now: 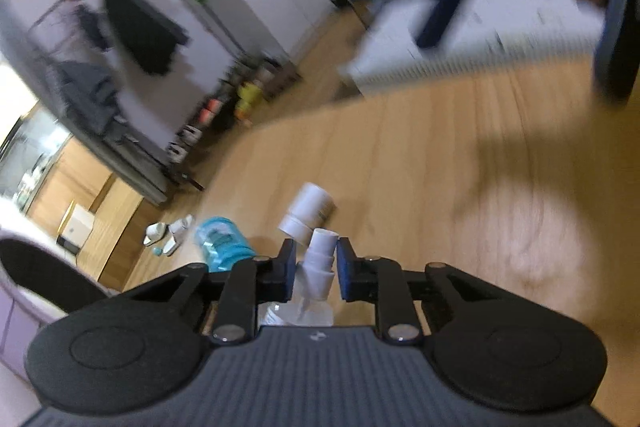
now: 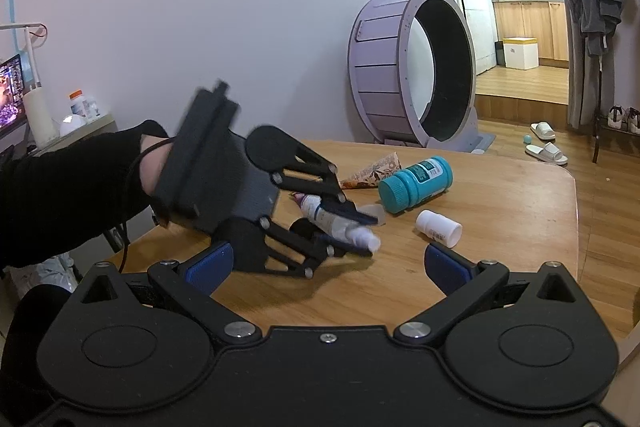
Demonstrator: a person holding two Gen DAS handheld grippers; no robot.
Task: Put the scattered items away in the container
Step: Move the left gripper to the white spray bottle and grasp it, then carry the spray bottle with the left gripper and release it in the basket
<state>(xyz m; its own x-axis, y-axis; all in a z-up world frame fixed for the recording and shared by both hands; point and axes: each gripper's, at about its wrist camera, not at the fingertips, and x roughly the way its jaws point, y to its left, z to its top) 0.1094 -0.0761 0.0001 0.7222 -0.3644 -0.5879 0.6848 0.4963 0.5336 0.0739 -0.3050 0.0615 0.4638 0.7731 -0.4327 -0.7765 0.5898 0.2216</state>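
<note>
Your left claw (image 2: 352, 229) is clamped on the small clear spray bottle (image 2: 340, 223), blue pads pinching it near the white nozzle (image 1: 320, 259), and the bottle lies tilted in the grip just above the wooden table (image 2: 500, 227). From the left wrist camera the nozzle pokes up between your pads, the clear body tucked back under the claw. Your right claw (image 2: 336, 267) hangs at the near edge with its jaws spread wide and nothing between them. Ahead of the held bottle, the teal pill bottle (image 2: 416, 183) lies on its side, cap facing you, and the white pill bottle (image 2: 439, 228) lies on its side just to its right, nearer you, not touching it. A patterned snack packet (image 2: 372, 173) sits behind the teal one, against its far side. Your sleeve is black and a cable runs along your left wrist. Beyond the table a purple exercise wheel (image 2: 384, 75) stands against the wall, with white slippers (image 2: 546, 143) on the floor.
</note>
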